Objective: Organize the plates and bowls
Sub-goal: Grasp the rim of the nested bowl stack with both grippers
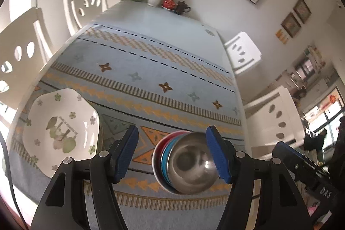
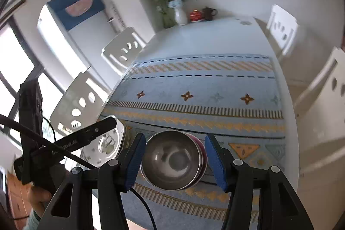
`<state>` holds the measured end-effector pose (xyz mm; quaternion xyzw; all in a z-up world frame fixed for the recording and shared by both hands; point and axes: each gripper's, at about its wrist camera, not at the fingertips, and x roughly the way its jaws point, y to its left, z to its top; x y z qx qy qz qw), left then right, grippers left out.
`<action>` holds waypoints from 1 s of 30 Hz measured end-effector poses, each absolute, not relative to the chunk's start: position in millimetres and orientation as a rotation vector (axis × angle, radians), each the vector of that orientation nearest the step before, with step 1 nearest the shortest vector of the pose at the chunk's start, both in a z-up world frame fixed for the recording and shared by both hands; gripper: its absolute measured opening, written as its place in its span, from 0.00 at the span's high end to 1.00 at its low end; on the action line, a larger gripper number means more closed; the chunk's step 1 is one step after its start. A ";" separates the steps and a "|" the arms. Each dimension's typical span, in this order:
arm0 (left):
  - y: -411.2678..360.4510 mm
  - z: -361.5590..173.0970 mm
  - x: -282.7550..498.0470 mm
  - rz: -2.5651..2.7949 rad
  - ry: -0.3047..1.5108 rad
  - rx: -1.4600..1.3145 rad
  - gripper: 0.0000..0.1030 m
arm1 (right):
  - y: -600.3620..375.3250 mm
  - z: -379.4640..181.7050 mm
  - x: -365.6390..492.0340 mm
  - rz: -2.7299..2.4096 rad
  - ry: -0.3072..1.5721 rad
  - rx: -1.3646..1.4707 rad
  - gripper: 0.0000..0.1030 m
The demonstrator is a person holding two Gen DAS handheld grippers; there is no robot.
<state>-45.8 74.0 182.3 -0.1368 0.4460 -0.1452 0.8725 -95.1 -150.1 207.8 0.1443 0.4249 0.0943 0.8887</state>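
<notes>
Left wrist view: left gripper (image 1: 172,153) jaws apart, nothing pinched. Stack of bowls sits on the patterned tablecloth (image 1: 151,70) below and between the blue pads (image 1: 127,152), shifted toward the right-hand pad. Steel bowl (image 1: 192,163) is on top, nested in a blue bowl (image 1: 165,154), then a red-and-white bowl (image 1: 157,156) at the bottom. Right-hand pad overlaps the steel rim in the picture; real contact can't be told, and the left-hand pad is clearly apart from the stack. White flower-print plate (image 1: 62,128) lies flat on the cloth to the left of the left-hand finger, outside the jaws. Part of the other gripper shows at the right edge.

Right wrist view: right gripper (image 2: 174,162) also released, jaws spread, no grip. Same steel bowl (image 2: 172,160) sits between the pads, roughly centred; its rim comes close to both pads and contact can't be told. Pink-red edge of a lower bowl (image 2: 202,151) peeks out at the right. Left gripper (image 2: 101,126) crosses in from the left, above the flower plate (image 2: 103,146), which lies left of the bowls. A hand (image 2: 36,197) is at the lower left. Far end of the table: white vase (image 2: 180,14), red pot, dark teapot.
</notes>
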 end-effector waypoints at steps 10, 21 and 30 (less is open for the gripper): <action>135.4 171.8 -95.3 -0.375 0.981 -0.267 0.39 | -117.9 175.9 -127.1 0.045 1.011 0.485 0.46; 141.7 171.0 -120.1 -0.488 1.001 -0.240 0.20 | -121.3 162.6 -164.3 -0.088 0.976 0.514 0.46; 95.7 143.8 -91.1 -0.497 1.077 -0.180 0.21 | -122.1 122.0 -123.1 -0.015 1.129 0.472 0.45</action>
